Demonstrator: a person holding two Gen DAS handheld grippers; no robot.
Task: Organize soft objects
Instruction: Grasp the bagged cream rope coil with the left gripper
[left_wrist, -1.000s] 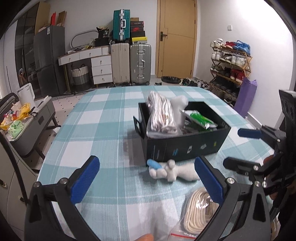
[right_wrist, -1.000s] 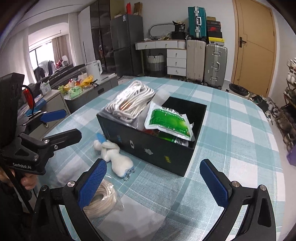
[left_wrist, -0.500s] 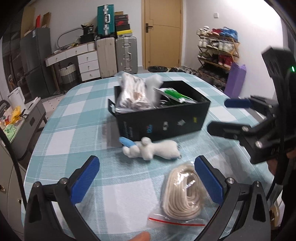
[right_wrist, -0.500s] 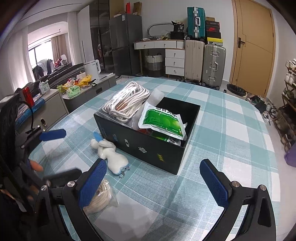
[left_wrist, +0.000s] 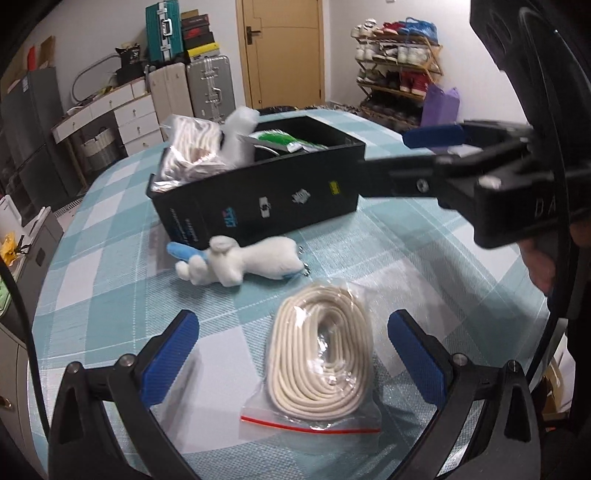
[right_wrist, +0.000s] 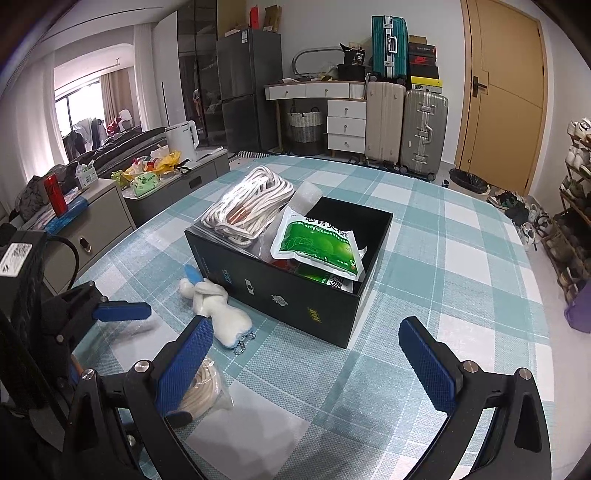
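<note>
Closer now, left gripper (left_wrist: 291, 354) fingers spread astride the bagged rope (left_wrist: 321, 354), lying lengthwise between them.

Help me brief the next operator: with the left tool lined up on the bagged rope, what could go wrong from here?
The bagged cream rope lies flat in slick clear plastic between the open left tool, so the fingers may pinch only film and the coil could slip out.

The black box already looks heaped with a bagged white rope and green packets; another bag may slide off.

The plush toy lies between rope and box, and could get swept aside.
</note>
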